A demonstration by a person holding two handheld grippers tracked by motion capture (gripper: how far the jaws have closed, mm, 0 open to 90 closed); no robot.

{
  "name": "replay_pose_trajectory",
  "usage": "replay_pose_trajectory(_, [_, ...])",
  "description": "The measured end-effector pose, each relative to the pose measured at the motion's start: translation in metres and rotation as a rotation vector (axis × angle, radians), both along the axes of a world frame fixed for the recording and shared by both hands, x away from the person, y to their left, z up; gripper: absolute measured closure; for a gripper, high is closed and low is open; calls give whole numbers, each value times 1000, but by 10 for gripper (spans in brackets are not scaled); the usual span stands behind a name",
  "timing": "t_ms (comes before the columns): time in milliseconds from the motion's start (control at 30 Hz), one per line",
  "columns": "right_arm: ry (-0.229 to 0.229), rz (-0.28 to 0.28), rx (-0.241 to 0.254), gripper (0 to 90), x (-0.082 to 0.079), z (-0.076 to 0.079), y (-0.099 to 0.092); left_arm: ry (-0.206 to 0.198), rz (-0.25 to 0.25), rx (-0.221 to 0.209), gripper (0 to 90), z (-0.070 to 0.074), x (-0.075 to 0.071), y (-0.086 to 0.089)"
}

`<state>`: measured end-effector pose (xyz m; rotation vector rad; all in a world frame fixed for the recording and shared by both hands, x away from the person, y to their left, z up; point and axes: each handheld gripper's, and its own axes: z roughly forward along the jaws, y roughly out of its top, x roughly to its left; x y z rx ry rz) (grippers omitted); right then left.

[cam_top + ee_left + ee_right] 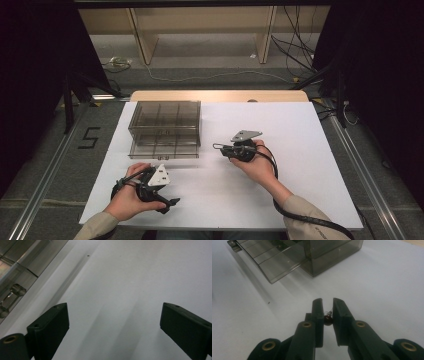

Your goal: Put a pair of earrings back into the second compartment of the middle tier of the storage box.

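My right gripper (327,301) is shut on a small dark red-brown round part (327,320) with a glint of metal on top, pinched between its pads above the white table. In the high view the right gripper (217,146) points left, a short way right of the smoky see-through drawer box (165,122). The box's lower drawer (274,261) is pulled out, and its divided compartments look bare. My left gripper (169,204) rests near the table's front left, its jaws wide apart over bare white surface (113,307) with nothing between them.
The white table sheet (300,165) lies on a wooden top. A small knob on the drawer front (17,289) is at the left edge of the left gripper view. Cables (295,45) and wooden shelf legs stand on the floor behind.
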<state>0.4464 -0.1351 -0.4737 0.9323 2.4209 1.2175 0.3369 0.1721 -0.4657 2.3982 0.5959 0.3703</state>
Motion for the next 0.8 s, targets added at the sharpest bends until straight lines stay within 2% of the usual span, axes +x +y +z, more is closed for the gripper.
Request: replay_pose_trajectory(800, [-43,42,46,803,-9,21,13,-1,1,5,78,0,0,0])
